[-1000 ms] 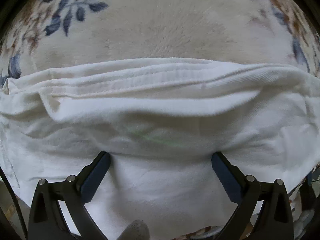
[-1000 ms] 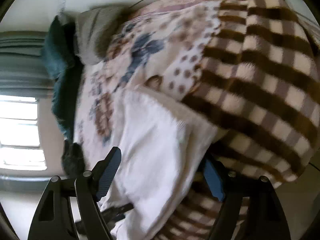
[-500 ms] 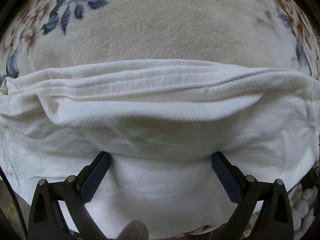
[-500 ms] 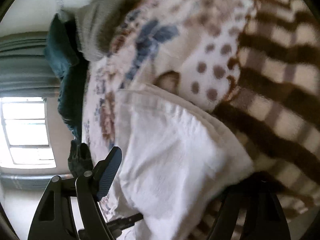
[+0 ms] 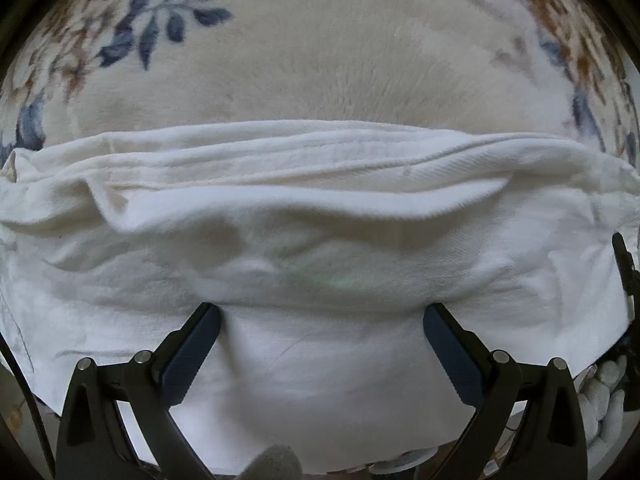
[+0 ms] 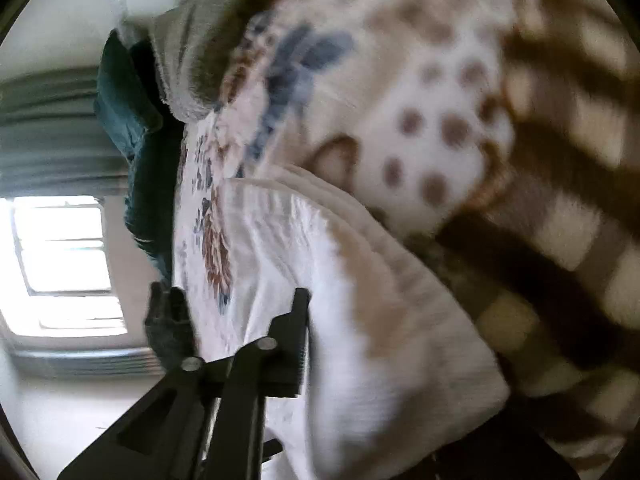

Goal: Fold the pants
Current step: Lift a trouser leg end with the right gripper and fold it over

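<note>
Floral blanket (image 5: 320, 60) bears white pants (image 5: 320, 200); left tongs (image 5: 320, 316) spread, right tongs (image 6: 316, 320) just closed, pinching pants.

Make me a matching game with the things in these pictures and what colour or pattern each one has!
Things:
1. pants
2. leaf print
3. checked blanket
4. cushion

Colours:
A. brown and cream squares
B. white
C. dark teal
D. blue

Pairs: 1-B, 2-D, 3-A, 4-C
</note>
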`<state>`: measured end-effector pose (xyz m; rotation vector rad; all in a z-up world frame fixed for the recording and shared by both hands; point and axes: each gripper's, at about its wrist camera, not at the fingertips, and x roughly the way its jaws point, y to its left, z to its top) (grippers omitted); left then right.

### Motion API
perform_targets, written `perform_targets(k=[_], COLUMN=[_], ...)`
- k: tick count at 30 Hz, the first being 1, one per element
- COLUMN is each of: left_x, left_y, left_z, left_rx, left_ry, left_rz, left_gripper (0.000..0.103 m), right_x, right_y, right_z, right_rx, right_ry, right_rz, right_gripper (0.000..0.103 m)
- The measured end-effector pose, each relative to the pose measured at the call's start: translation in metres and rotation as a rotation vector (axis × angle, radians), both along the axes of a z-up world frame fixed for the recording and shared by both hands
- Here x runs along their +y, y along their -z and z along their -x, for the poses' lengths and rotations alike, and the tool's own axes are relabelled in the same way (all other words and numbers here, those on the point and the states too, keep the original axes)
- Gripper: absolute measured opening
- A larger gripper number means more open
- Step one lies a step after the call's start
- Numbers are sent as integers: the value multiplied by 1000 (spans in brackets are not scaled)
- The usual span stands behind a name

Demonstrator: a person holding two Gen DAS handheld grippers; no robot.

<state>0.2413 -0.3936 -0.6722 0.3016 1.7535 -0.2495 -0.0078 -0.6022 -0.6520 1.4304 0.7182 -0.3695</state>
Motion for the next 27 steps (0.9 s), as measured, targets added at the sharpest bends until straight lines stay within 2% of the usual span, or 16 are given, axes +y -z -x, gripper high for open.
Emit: perform_targets(k=[6, 10, 13, 16, 18, 22, 27], left_x=[21, 60, 93, 139, 171, 231, 285], left_y=[-42, -72, -86, -95, -100, -109, -106], left_z=[3, -4, -8, -9, -10, -9, -10], left_rx=[-102, -143, -181, -208, -210, -229, -235], left_ry=[-31, -96, -133, -164, -202, -272, -324], left_rz=[12, 33, 13, -47, -72, -94, -125], left_gripper=[103, 103, 103, 103, 103, 103, 103], right_x=[30, 66, 102, 147, 179, 249, 343], right_y=[-71, -114, -129, -131, -124, -104, -72], right_z=[-21, -49, -65, -87, -102, -129, -156], right_rx=[-14, -23, -26, -12, -6, 25, 92], right_ry=[-64, -156, -233, -325, -372, -485, -658], right_rz=[143, 209, 230, 242, 206, 188, 200], right_gripper=[6, 6, 6, 6, 6, 6, 6])
